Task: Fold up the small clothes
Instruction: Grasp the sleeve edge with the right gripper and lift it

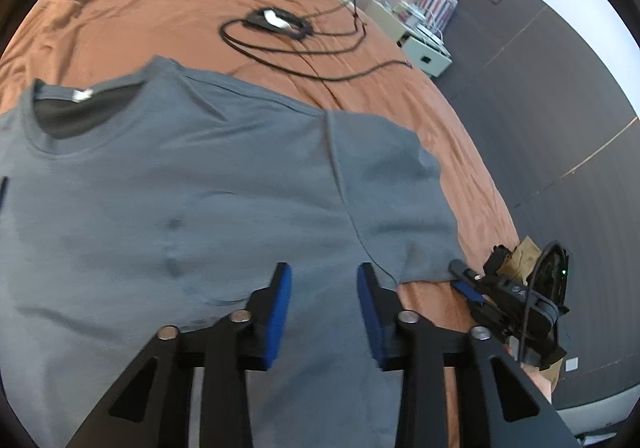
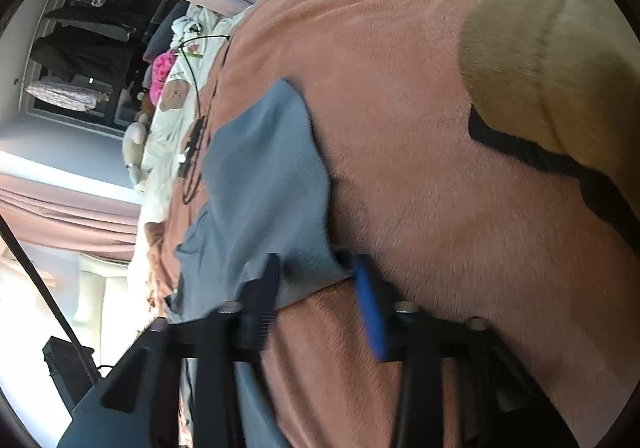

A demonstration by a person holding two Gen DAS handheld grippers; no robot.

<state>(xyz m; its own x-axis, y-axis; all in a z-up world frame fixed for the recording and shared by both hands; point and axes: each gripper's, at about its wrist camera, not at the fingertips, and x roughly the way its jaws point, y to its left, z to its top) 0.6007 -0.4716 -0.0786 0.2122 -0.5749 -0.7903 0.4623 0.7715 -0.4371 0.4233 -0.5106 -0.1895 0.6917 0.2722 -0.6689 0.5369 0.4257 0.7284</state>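
Pointing steeply down at the bed (image 1: 168, 23), the left gripper (image 1: 324, 280) hangs over the near part of a grey shirt (image 1: 180, 183) that lies spread flat on the orange cover. Its jaws stand apart, blue pads facing each other, with only shirt cloth seen below the gap; whether the tips touch the cloth I cannot tell. The shirt's collar (image 1: 60, 107) lies to the far left, and its right sleeve (image 1: 400, 183) reaches toward the bed's right edge.

Just off that sleeve's near corner sits the right gripper (image 1: 466, 280), angled in from the right, its tips at the sleeve hem. In its own view, rolled sideways, the right gripper (image 2: 316, 268) has the grey sleeve (image 2: 260, 175) corner between its jaws, which are drawn narrow around the cloth; blur keeps me from telling whether the pads press on it.

Beyond the shirt, a black cable (image 1: 296, 43) loops on the cover, well apart from the collar, with bare orange cover between them. The bed's right edge falls away to a dark floor (image 1: 540, 95), close behind the right gripper. A tan item (image 2: 532, 59) with a black strap lies on the cover, well apart from the sleeve. A white cabinet (image 1: 420, 43) stands far right.
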